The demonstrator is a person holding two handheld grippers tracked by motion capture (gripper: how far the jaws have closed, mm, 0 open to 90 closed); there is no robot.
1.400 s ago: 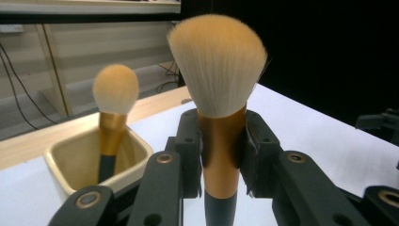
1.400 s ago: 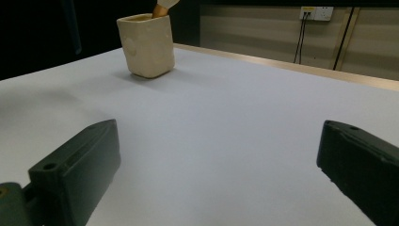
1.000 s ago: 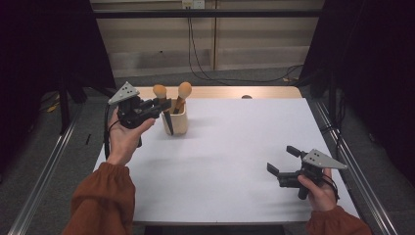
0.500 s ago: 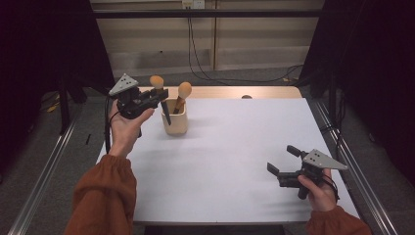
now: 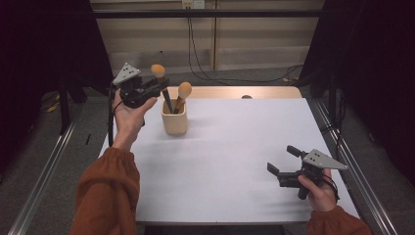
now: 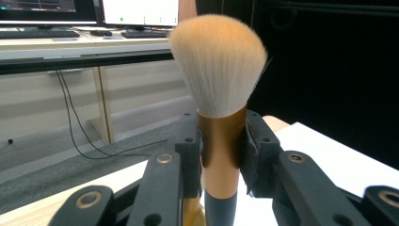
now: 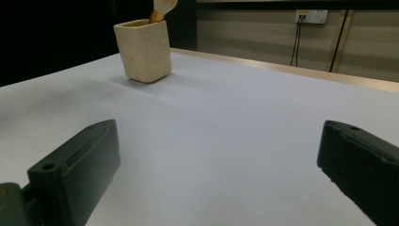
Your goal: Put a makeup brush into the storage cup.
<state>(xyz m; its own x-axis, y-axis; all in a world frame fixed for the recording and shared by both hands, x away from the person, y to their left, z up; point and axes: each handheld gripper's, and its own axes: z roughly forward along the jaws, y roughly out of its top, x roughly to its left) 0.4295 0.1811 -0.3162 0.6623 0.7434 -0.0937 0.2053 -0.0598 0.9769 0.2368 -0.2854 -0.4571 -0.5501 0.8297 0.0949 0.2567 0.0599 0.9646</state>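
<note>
My left gripper (image 5: 157, 87) is shut on a makeup brush (image 5: 158, 71) with pale orange bristles, held up and left of a cream cup (image 5: 174, 120). In the left gripper view the jaws clamp the copper ferrule of the brush (image 6: 221, 66), with the gripper (image 6: 221, 153) just under the bristles. The brush's dark handle slants down to the cup's mouth. A second brush (image 5: 183, 91) stands in the cup. My right gripper (image 5: 282, 159) rests open near the table's front right, nothing between its jaws. From the right gripper (image 7: 219, 174) the cup (image 7: 143, 49) stands far ahead to the left.
The white table top (image 5: 235, 147) has a wooden strip (image 5: 264, 92) along its far edge. Metal rails (image 5: 44, 181) run along both sides. Cables (image 5: 195, 58) hang over the floor beyond. A desk with monitors (image 6: 136, 12) shows behind the brush.
My left gripper has risen and drawn back to the left with the brush, lifting it most of the way out of the cup. The right gripper has stayed still.
</note>
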